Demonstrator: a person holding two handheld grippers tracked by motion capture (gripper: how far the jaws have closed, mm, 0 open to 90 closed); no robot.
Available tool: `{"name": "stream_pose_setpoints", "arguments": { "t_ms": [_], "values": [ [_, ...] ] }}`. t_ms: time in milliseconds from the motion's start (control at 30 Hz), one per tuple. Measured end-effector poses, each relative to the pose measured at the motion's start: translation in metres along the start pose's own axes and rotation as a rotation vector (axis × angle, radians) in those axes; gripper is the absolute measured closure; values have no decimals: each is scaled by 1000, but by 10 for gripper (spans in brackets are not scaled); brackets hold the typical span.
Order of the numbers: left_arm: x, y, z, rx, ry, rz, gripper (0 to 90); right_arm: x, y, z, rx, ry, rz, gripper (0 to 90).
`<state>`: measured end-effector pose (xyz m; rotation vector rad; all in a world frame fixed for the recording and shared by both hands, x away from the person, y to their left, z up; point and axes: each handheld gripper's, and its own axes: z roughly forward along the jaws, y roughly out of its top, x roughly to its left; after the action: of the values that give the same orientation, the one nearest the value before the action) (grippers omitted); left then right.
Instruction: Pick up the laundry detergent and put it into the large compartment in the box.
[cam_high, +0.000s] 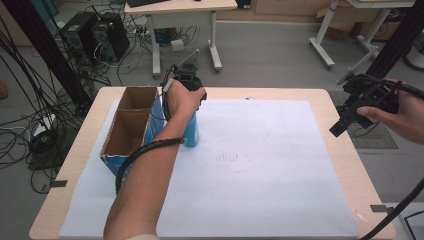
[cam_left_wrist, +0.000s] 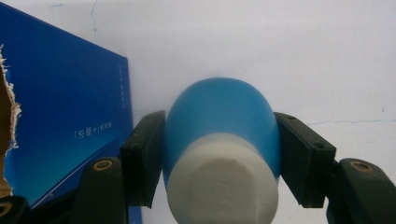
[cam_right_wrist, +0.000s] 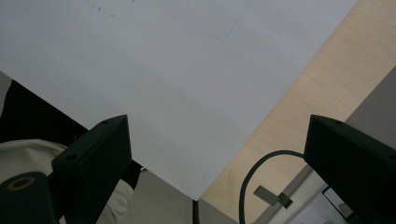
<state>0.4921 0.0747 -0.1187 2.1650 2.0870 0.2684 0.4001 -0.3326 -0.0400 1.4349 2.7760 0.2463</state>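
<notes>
A blue bottle with a white cap stands upright on the white sheet, right beside an open cardboard box with blue outer walls. My left gripper comes down from above and is shut on the bottle, one black pad pressing on each side just below the cap. The box's blue wall is close on the left of that view. My right gripper hovers over the table's right edge, open with nothing between its jaws.
The wooden table is mostly covered by the white sheet. The box has two open compartments. A black cable hangs past the table's corner. Beyond the table are desks, computer towers and tangled floor cables.
</notes>
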Motion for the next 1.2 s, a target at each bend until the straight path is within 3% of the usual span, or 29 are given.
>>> {"name": "stream_pose_setpoints", "arguments": {
  "t_ms": [300, 367, 500, 533, 567, 633, 667, 700, 833, 867, 900, 967, 1000, 1200],
  "values": [
    [3, -8, -32, -42, -7, 7, 384, 5, -4, -4, -7, -3, -4, 78],
    [6, -15, -52, -68, -15, 8, 384, 6, -6, -4, -12, -3, -6, 78],
    [8, -19, -69, -78, -16, 12, 384, 8, -4, -4, -9, -3, -10, 78],
    [8, -23, -84, -88, -7, 17, 384, 10, -4, -4, -12, -2, -16, 78],
    [8, -23, -84, -88, -7, 17, 384, 10, -4, -4, -12, -2, -16, 78],
    [6, -31, -103, -103, 10, 19, 384, 13, -3, -5, -16, 1, -27, 78],
    [6, -31, -103, -103, 10, 19, 384, 13, -3, -5, -16, 1, -27, 78],
    [8, -35, -114, -106, 15, 21, 384, 15, -2, -5, -18, 6, -31, 78],
    [11, -39, -132, -105, 14, 18, 384, 19, -1, -5, -19, 10, -42, 78],
    [12, -43, -144, -111, 17, 24, 384, 21, 0, -5, -21, 9, -47, 79],
    [12, -43, -144, -111, 17, 24, 384, 21, 0, -5, -21, 9, -47, 79],
    [12, -46, -154, -115, 21, 27, 384, 25, 2, -6, -23, 11, -54, 78],
    [13, -49, -167, -123, 22, 28, 384, 26, 2, -7, -26, 9, -58, 78],
    [21, -59, -195, -148, 8, 27, 384, 34, 3, -10, -34, 9, -69, 78]
  ]
}}
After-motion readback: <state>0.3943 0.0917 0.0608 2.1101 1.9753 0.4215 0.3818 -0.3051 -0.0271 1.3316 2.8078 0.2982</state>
